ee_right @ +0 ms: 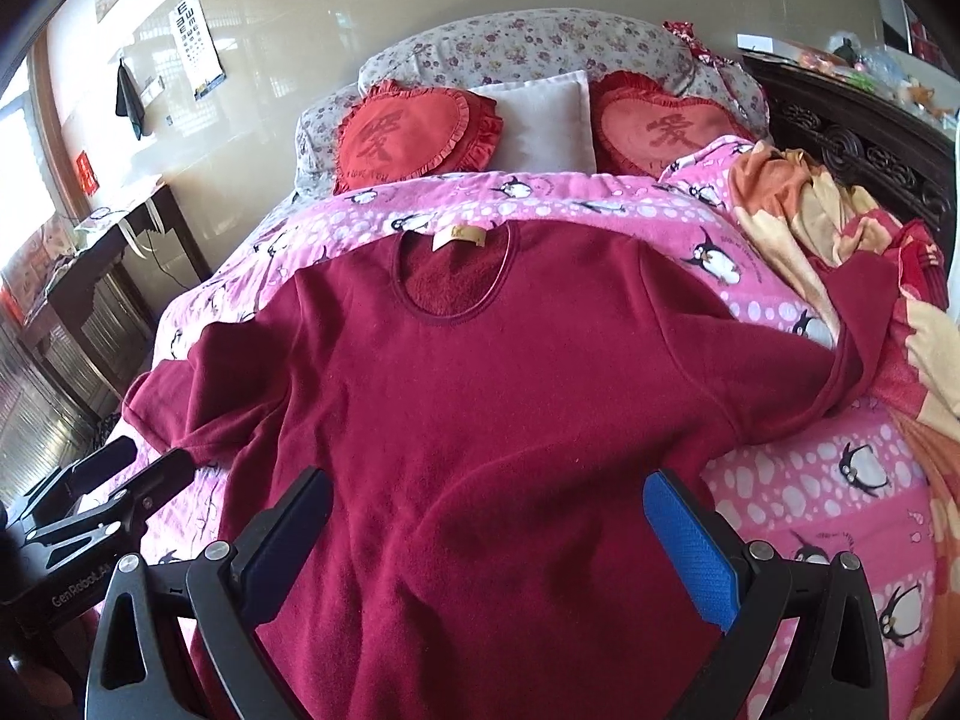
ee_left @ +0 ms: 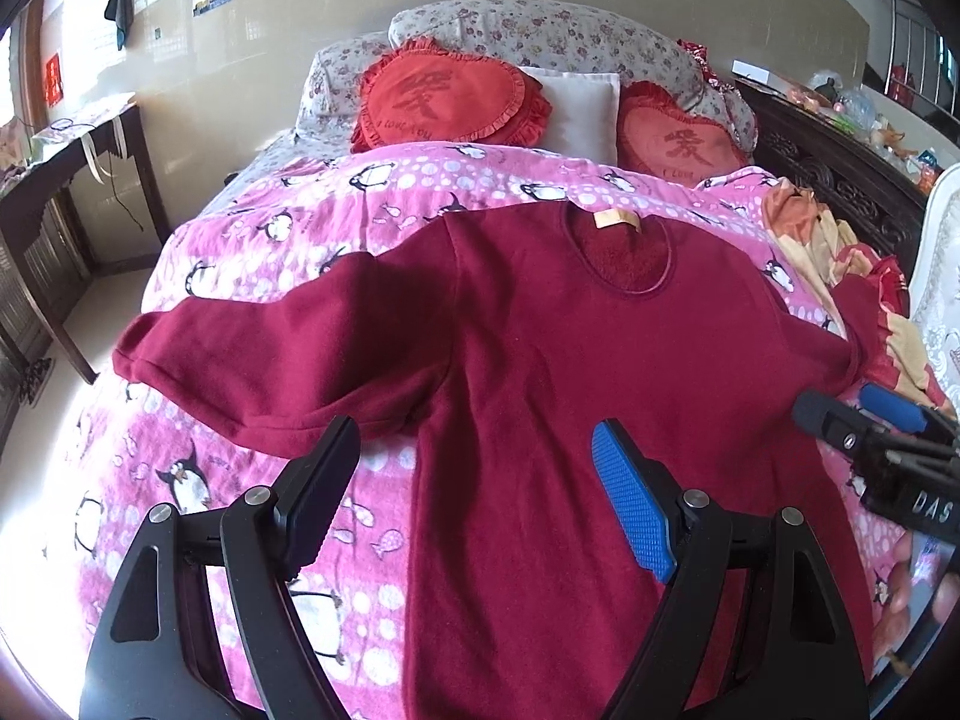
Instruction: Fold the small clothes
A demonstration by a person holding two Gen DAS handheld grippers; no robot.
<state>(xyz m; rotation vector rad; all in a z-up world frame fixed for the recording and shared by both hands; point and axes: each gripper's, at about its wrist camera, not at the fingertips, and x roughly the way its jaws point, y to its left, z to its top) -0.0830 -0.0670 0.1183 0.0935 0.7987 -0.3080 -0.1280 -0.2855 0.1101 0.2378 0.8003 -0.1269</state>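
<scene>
A dark red long-sleeved fleece top lies flat, front up, on a pink penguin blanket, neck away from me, with a tan label at the collar. Its left sleeve spreads out to the left; its right sleeve runs onto a pile of fabric. My left gripper is open and empty above the top's left side. My right gripper is open and empty above the top's lower body. Each gripper also shows in the other's view, right and left.
Two red heart cushions and a white pillow lie at the head of the bed. An orange and red crumpled blanket lies on the right. A dark wooden table stands left of the bed, a carved dark wooden headboard on the right.
</scene>
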